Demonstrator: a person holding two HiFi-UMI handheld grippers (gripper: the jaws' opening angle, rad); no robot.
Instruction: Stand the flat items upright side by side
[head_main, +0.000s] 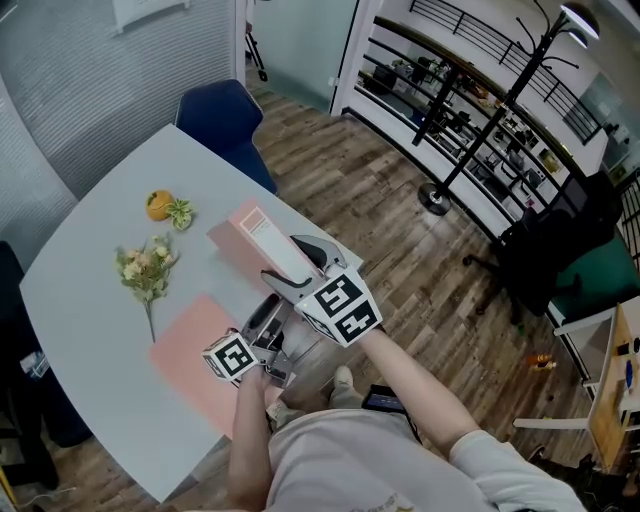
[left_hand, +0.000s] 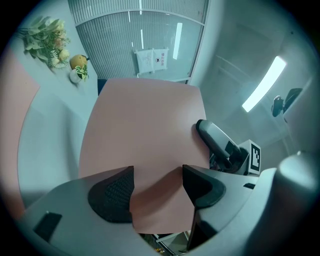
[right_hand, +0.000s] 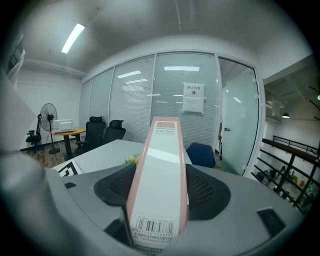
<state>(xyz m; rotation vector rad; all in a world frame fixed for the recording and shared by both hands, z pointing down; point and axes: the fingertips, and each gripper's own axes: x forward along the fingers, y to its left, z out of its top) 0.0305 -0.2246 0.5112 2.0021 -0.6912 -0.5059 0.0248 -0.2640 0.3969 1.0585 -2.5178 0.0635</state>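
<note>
— How far along is the standing-up?

— Hardly begun, I'd judge. Nothing is standing on the grey bench (head_main: 90, 300) yet. The biggest piece, the pink file box (head_main: 262, 238), is hanging tilted above the bench near its right edge rather than resting on an end.

— Who is holding it?

— Both grippers, it seems. The right gripper (right_hand: 157, 186) is looking straight along the box's white spine, and its fingers (right_hand: 205, 192) are pressing on the two broad pink faces, pinching it firmly. The left gripper (left_hand: 157, 176) is working lower down: pink board is filling the whole gap between its fingers (left_hand: 112, 195). I'm reading that as a grip on the near end of the same box, though the wide-angle bend is making that hard to be sure of.

— And the second flat item?

— The pink folder (head_main: 190, 365) is lying flat on the bench, just under the left gripper (untouched, as far as I can see).

— So what is left?

— Nearly all of it, in my judgement: bringing the box down onto an end, then raising the folder and setting it close beside the box.

— Anything in the way?

— A flower sprig (head_main: 147, 268) and a small orange ornament (head_main: 160, 205) are lying farther back, well apart from both pink items.
</note>
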